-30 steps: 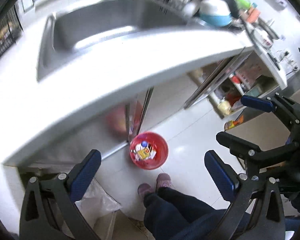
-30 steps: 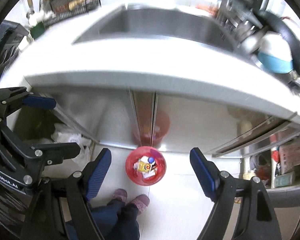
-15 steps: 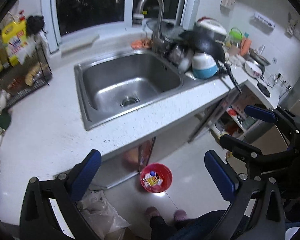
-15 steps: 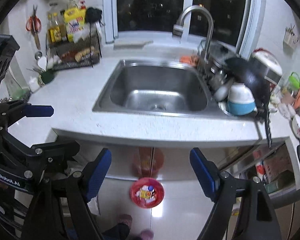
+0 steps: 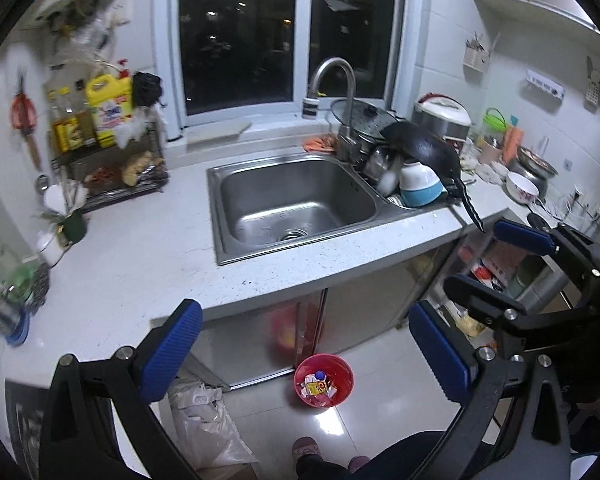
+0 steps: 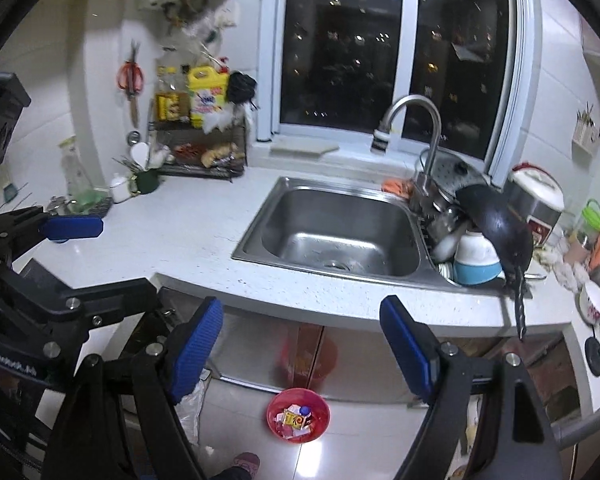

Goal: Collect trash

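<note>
A red bin holding wrappers and a small bottle stands on the floor in front of the sink cabinet, also in the right wrist view as the red bin. My left gripper hangs high above it, open, with nothing between its blue pads. My right gripper is open and empty too, at about the same height. Each gripper shows in the other's view: the right gripper at the right edge, the left gripper at the left edge.
A white counter with a steel sink lies ahead. Pots, a pan and bowls crowd its right side; a rack of bottles stands left. A white plastic bag lies on the floor beside a person's foot.
Both grippers have risen and tipped upward. The view went from the floor under the counter edge to the whole counter, sink and window. The red bin now looks smaller and farther below.
</note>
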`<state>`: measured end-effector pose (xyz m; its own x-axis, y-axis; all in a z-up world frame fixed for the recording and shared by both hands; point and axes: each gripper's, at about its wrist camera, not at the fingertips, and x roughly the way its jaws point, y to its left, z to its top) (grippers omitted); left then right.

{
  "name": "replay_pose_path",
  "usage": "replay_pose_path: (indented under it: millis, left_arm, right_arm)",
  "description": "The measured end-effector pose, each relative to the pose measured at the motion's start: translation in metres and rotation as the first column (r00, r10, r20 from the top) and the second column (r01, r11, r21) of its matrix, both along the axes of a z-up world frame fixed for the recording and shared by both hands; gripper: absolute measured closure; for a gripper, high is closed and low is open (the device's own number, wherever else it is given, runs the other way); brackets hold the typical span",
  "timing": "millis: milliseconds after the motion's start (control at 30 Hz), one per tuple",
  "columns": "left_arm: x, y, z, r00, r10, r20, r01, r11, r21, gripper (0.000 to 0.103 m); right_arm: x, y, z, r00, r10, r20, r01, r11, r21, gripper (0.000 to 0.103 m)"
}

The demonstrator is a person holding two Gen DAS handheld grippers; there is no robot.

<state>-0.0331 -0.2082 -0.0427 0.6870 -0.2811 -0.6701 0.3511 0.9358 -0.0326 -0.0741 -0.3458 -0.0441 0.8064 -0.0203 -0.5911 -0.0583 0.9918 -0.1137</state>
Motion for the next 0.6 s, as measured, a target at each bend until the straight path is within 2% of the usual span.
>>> replay_pose_path:
  millis: [133,267,467,600]
  left_arm:
    - [-0.025,0.0,0.006,0.998,0.06,0.032,-0.061,0.998,0.021,0.001]
    - [-0.044,-0.002,0.01,0.995,0.086,0.042,-0.088,0.995,0.037,0.001]
    - [-0.06,-0.004,0.013,0.993,0.107,0.045,-0.11,0.993,0.052,0.001]
    - [-0.067,-0.001,0.019,0.992,0.12,0.045,-0.121,0.992,0.021,0.001]
  right_arm:
    - [-0.026,0.0,0.008,0.999,0.015,0.045,-0.015,1.0,-0.014,0.023]
    - [-0.044,-0.005,0.013,0.996,0.016,0.093,-0.015,1.0,-0.006,0.011]
    - [-0.051,-0.007,0.016,0.995,0.037,0.095,-0.038,0.999,0.004,0.011]
    - [-0.058,-0.004,0.019,0.993,-0.014,0.113,0.015,1.0,-0.011,0.009]
